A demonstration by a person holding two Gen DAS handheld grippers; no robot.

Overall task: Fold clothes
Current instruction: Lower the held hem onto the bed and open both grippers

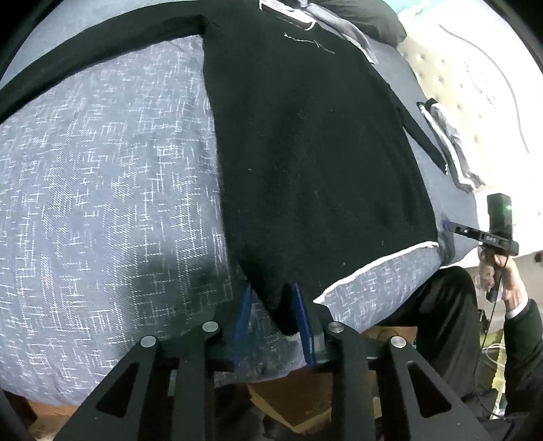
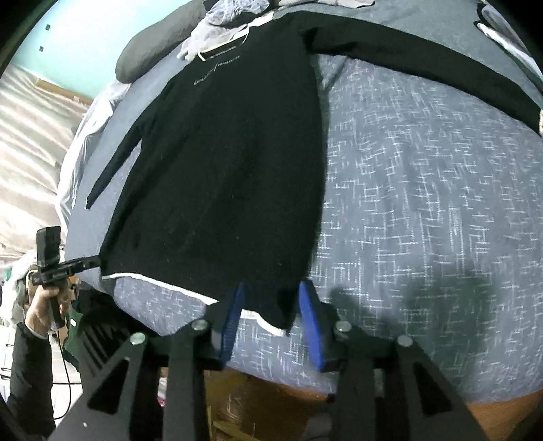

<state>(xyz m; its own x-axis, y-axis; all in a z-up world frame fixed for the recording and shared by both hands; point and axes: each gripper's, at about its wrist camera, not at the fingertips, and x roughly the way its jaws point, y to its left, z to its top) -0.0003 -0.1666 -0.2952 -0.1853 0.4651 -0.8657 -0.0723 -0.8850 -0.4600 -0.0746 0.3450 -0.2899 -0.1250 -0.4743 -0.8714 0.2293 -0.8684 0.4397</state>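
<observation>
Here the bed (image 1: pixel 101 203), the largest thing in view, carries a blue-grey cover with a white crosshatch print, and its near edge drops away above a wooden frame. Spread flat on it lies the black sweater (image 1: pixel 305 152), long-sleeved, with a thin white trim along the hem and pale lettering on the chest; one sleeve (image 1: pixel 85 57) stretches out sideways, the other (image 2: pixel 112 163) slants down beside the body. Beyond the collar sits a heap of other clothes (image 2: pixel 224 20), dark and grey, and a striped garment (image 1: pixel 448 142) lies at the bed's edge. The left tool (image 1: pixel 273 325) has its blue fingers apart, one hem corner of the sweater hanging between them; whether they press it is hard to tell, since a gap seems to show on one side. The right tool (image 2: pixel 268 325) stands likewise, blue fingers spread with the other hem corner between them, not visibly pinched
</observation>
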